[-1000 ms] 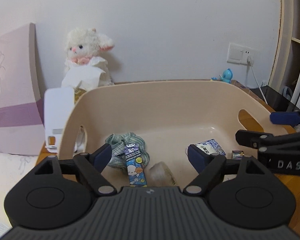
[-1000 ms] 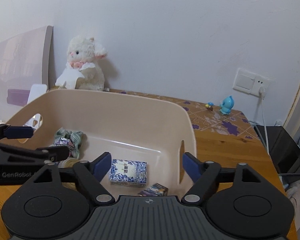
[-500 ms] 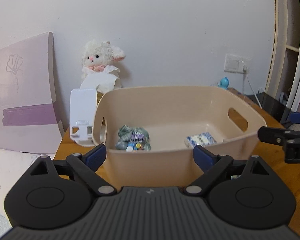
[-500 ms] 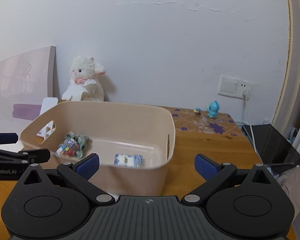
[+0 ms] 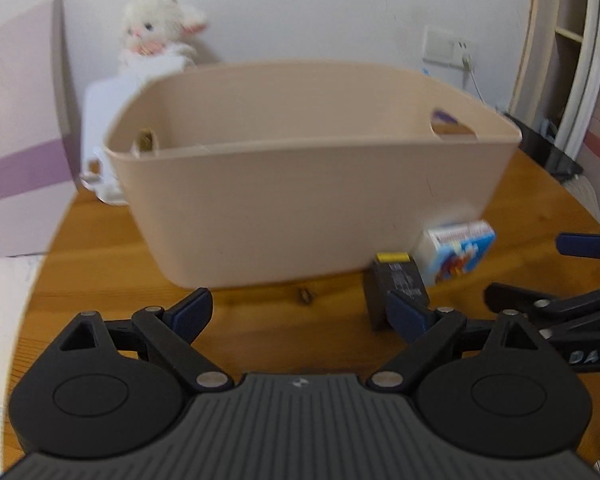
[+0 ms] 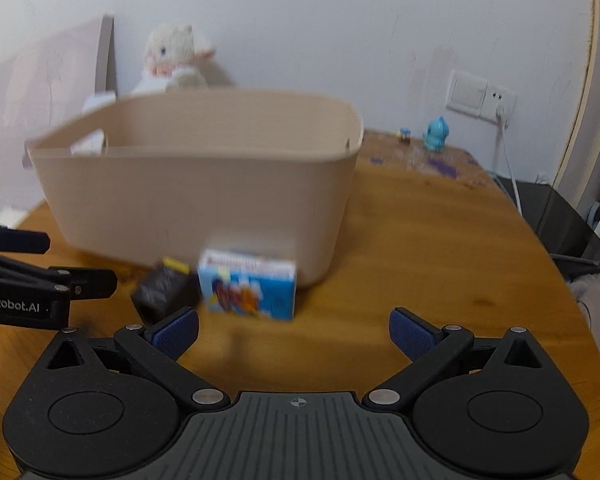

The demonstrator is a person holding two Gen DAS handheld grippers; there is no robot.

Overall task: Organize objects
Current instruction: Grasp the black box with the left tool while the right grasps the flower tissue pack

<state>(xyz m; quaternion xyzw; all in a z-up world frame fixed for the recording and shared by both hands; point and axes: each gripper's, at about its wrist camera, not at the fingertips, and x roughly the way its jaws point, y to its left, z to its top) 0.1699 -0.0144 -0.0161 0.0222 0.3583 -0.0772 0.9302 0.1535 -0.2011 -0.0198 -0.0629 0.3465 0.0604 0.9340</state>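
Note:
A beige plastic basket (image 5: 300, 184) stands on the wooden table (image 5: 260, 320); it also shows in the right wrist view (image 6: 196, 196). Its contents are hidden behind the near wall. In front of it lie a small black box with a yellow end (image 5: 396, 284) (image 6: 164, 288) and a blue-and-white carton (image 5: 456, 252) (image 6: 248, 290). My left gripper (image 5: 300, 314) is open and empty, low over the table, its right finger next to the black box. My right gripper (image 6: 294, 334) is open and empty, just short of the carton.
A white plush lamb (image 5: 156, 36) (image 6: 176, 56) sits against the back wall. A white stand (image 5: 100, 140) and a pink board (image 5: 16, 140) are at the left. A blue figurine (image 6: 434, 134), wall socket (image 6: 480, 96) and black device (image 6: 572, 232) are at the right.
Both grippers have pulled back from over the basket and dropped low toward the table. The basket's inside is now out of sight, and the black box and carton have come into view.

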